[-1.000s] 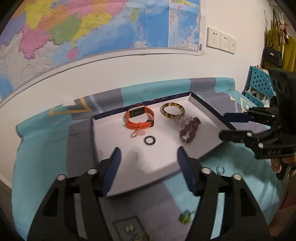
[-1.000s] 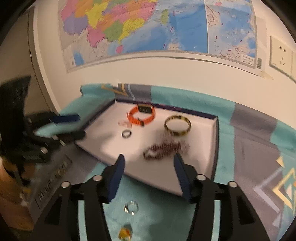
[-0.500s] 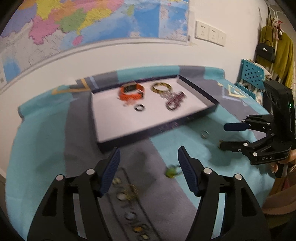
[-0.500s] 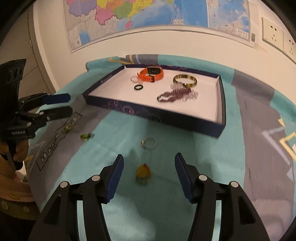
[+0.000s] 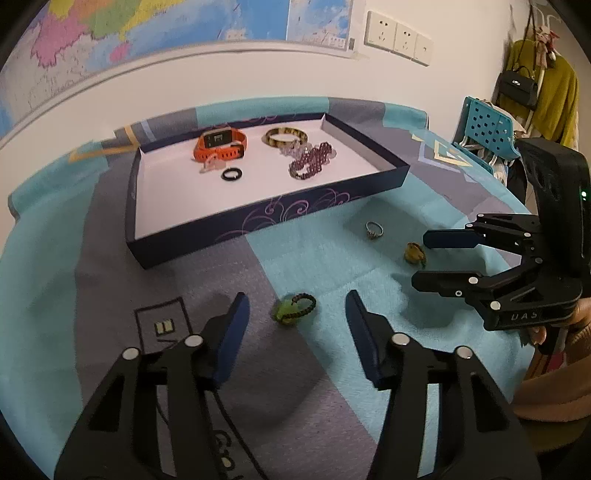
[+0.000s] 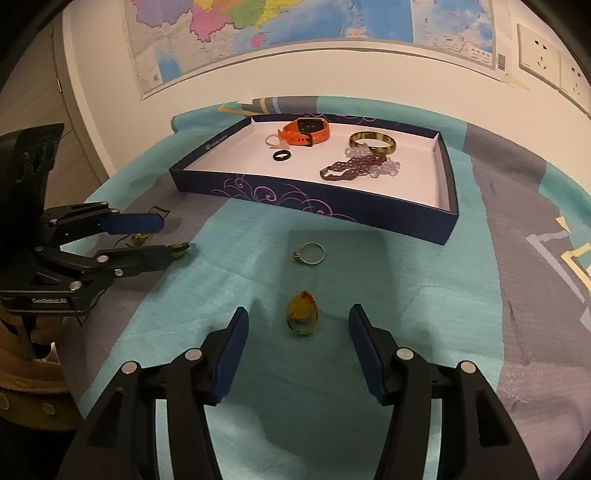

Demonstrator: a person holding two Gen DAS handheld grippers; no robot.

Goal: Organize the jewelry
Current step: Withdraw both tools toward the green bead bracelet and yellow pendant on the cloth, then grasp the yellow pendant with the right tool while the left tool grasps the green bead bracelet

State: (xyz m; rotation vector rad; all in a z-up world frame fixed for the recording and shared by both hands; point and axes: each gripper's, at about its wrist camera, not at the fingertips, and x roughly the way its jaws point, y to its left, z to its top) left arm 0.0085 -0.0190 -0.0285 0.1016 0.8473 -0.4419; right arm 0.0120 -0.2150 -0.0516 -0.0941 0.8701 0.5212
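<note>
A navy tray (image 5: 258, 218) with a white floor holds an orange watch (image 5: 219, 146), a gold bangle (image 5: 284, 136), a dark red bead bracelet (image 5: 310, 164) and a black ring (image 5: 231, 174). On the cloth in front lie a silver ring (image 6: 310, 253), a green charm on a black cord (image 5: 293, 310) and a yellow charm (image 6: 301, 314). My left gripper (image 5: 295, 299) straddles the green charm, its jaws closing, pads clear of it. With fingers apart, my right gripper (image 6: 298, 312) stands over the yellow charm without touching it.
A teal and grey cloth (image 6: 424, 295) covers the table. A small pair of pale studs (image 5: 164, 326) lies on a printed square at the left. Behind are a wall map (image 6: 295, 29), sockets (image 5: 397, 37), a blue chair (image 5: 484, 125) and hanging clothes (image 5: 554, 96).
Both grippers have drawn back from over the tray and sunk toward the cloth. Each now has a charm between its fingers. The left jaws stand narrower than before.
</note>
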